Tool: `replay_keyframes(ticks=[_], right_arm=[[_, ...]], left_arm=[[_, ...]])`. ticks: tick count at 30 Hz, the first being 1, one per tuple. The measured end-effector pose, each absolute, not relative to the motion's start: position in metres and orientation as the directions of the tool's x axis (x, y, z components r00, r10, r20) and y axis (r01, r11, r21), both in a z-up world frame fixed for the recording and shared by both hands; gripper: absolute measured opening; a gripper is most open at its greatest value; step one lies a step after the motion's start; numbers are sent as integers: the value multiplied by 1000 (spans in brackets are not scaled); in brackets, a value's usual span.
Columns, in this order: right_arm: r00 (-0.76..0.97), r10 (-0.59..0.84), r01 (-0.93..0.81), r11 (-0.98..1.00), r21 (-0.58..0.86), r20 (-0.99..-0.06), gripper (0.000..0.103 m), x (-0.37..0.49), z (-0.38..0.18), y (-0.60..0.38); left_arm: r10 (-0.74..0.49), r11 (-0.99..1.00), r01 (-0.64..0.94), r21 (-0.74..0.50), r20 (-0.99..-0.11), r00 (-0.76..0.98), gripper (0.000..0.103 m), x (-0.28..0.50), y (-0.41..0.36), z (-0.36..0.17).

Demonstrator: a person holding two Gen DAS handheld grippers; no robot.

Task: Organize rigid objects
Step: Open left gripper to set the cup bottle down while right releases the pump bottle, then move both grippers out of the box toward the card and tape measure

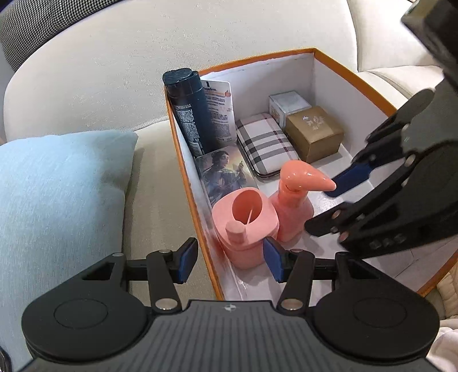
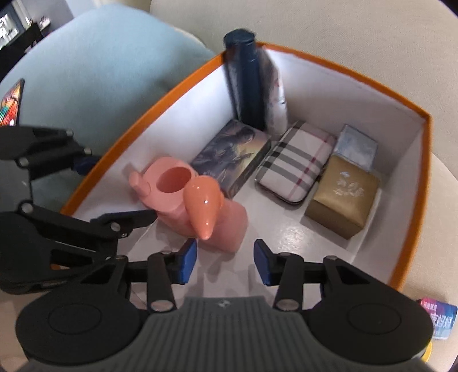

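An orange box with white walls (image 1: 329, 77) (image 2: 372, 85) sits on a beige sofa. Inside stand a pink holder (image 1: 246, 226) (image 2: 169, 186) and a pink pump bottle (image 1: 292, 200) (image 2: 223, 223). Further back are a picture box (image 1: 226, 171) (image 2: 232, 154), a plaid case (image 1: 266, 143) (image 2: 297, 168), a gold box (image 1: 315, 134) (image 2: 343, 197), a pale box (image 1: 289, 104) (image 2: 357, 146), a dark can (image 1: 191, 111) (image 2: 246, 77) and a white tube (image 1: 220, 111) (image 2: 276, 97). My left gripper (image 1: 230, 260) is open, straddling the box's left wall by the holder. My right gripper (image 2: 226, 264) is open just before the pump bottle.
A light blue cushion (image 1: 57, 200) (image 2: 108, 71) lies left of the box. A grey checked cushion (image 1: 37, 25) is at the far left. A small colourful packet (image 2: 440, 320) lies outside the box at the right. A colourful item (image 2: 11, 106) shows at the left edge.
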State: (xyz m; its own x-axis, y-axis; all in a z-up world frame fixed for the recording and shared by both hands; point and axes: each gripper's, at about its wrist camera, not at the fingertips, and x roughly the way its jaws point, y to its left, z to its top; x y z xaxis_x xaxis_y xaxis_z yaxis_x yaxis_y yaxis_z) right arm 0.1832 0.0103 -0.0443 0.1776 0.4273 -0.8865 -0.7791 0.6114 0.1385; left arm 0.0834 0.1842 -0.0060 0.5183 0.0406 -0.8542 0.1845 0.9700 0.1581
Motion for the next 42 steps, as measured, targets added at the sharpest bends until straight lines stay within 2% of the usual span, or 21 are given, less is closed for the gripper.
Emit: replay_keyframes(ticks=[3, 5, 10, 15, 19, 23, 28, 35, 37, 42], right_arm=[[165, 419, -787, 602, 137, -893, 28, 183, -52, 14], [174, 414, -788, 603, 125, -893, 28, 183, -56, 16], [188, 405, -782, 613, 113, -895, 27, 183, -57, 22], [174, 410, -769, 625, 137, -896, 28, 186, -59, 23], [201, 408, -761, 638, 120, -891, 30, 182, -46, 16], [241, 421, -751, 652, 107, -874, 33, 174, -31, 2], [316, 471, -732, 674, 104, -824, 35, 158, -4, -21], [439, 524, -668, 734, 125, -730, 39, 145, 28, -75], [471, 523, -640, 757, 133, -711, 43, 144, 34, -95], [544, 477, -561, 819, 124, -691, 43, 144, 37, -149]], left_arm=[[36, 970, 186, 156, -851, 523, 60, 83, 183, -6], [30, 969, 194, 153, -853, 522, 57, 82, 182, -6], [44, 967, 192, 165, -857, 513, 51, 82, 179, -12], [45, 971, 179, 160, -855, 517, 51, 78, 178, -11], [62, 975, 148, 165, -843, 534, 54, 70, 177, -2], [71, 980, 113, 164, -817, 573, 62, 58, 170, 15], [101, 984, 48, 171, -759, 644, 62, 44, 156, 43], [-54, 994, 101, 29, -683, 728, 60, 33, 117, 82], [-90, 992, 123, 1, -672, 735, 60, 32, 102, 86], [-170, 981, 191, -46, -683, 710, 60, 38, 64, 80]])
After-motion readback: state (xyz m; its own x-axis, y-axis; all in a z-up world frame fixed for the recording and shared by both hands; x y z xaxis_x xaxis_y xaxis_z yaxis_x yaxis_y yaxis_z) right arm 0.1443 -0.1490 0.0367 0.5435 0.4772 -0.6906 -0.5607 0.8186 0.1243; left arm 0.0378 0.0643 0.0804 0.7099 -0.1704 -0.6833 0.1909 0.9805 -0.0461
